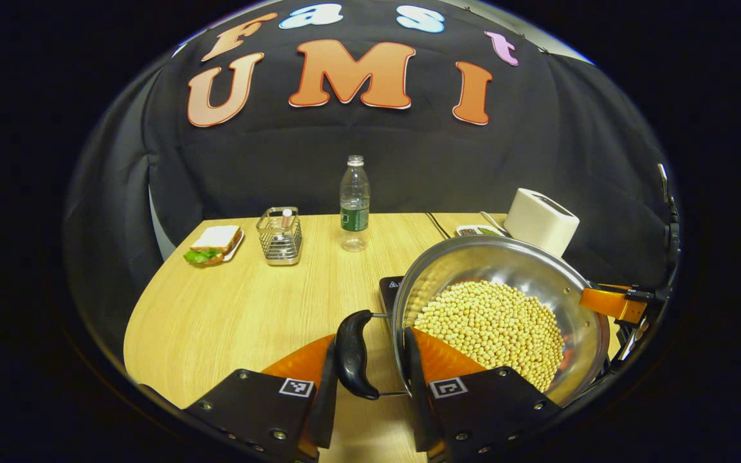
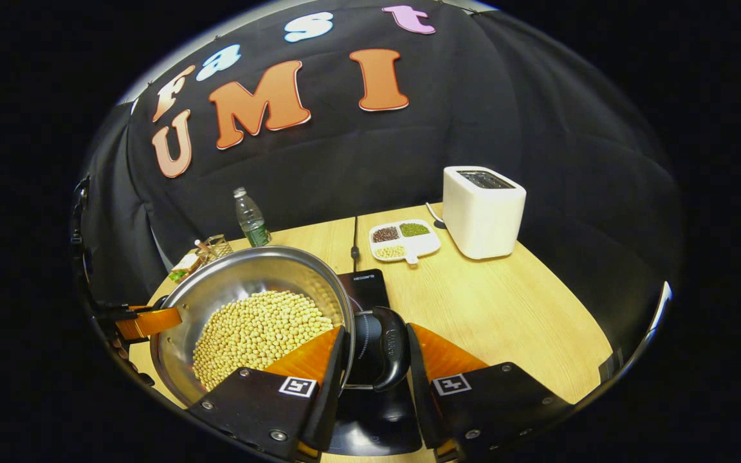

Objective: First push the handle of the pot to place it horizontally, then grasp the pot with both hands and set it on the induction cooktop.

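Observation:
A steel pot (image 1: 505,257) holding yellow soybeans (image 1: 493,325) hangs between my two grippers. My left gripper (image 1: 370,350) is shut on the pot's black left handle (image 1: 352,354), with one finger outside the handle and the other inside the rim. My right gripper (image 2: 375,341) grips the opposite black handle (image 2: 393,347) the same way. The pot (image 2: 242,270) sits over the left part of the black induction cooktop (image 2: 370,289); I cannot tell whether it rests on it. The cooktop's corner (image 1: 391,286) peeks out beside the pot. The right gripper (image 1: 608,302) and the left gripper (image 2: 148,321) each show at the pot's far side.
On the wooden table (image 1: 248,308) stand a water bottle (image 1: 354,206), a wire basket (image 1: 279,236) and a sandwich on a plate (image 1: 215,244) at the back left. A white toaster (image 2: 483,212), a divided dish of beans (image 2: 402,239) and a black cable (image 2: 354,241) lie at the back right.

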Action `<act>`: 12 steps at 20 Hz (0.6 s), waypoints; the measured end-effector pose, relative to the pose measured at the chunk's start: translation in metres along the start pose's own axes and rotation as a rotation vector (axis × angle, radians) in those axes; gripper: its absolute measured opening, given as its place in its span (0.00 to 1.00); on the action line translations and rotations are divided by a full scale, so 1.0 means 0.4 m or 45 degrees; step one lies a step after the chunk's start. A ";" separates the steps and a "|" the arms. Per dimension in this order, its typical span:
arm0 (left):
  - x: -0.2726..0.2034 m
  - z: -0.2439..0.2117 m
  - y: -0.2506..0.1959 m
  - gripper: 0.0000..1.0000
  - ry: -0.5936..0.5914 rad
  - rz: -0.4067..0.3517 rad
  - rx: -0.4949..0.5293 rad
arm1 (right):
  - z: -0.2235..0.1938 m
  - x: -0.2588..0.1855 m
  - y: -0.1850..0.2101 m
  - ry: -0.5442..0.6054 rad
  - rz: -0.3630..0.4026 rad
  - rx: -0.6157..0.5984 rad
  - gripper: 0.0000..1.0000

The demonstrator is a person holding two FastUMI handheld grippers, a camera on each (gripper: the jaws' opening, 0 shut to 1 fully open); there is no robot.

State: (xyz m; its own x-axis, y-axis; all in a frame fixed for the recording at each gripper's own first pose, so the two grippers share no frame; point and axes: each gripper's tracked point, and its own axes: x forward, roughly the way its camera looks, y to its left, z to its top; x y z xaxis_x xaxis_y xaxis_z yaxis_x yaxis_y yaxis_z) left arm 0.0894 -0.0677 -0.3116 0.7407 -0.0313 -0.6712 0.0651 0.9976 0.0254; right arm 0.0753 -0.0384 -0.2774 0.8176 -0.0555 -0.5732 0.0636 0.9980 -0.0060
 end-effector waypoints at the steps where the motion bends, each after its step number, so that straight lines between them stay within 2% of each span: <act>1: 0.010 -0.004 -0.005 0.50 0.009 0.003 0.003 | -0.004 0.004 0.002 0.011 0.001 0.006 0.52; 6: 0.042 -0.016 -0.007 0.50 0.036 0.012 -0.005 | -0.023 0.040 -0.011 0.053 0.010 0.012 0.52; 12: 0.059 -0.038 0.011 0.50 0.054 0.002 -0.056 | -0.017 0.037 -0.006 0.036 0.009 -0.005 0.55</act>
State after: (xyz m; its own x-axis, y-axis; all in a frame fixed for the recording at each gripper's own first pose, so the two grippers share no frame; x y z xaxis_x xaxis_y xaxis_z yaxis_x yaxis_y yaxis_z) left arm 0.0971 -0.0632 -0.3386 0.7116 -0.0283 -0.7020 0.0340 0.9994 -0.0058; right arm 0.0832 -0.0413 -0.2914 0.8013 -0.0476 -0.5964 0.0557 0.9984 -0.0049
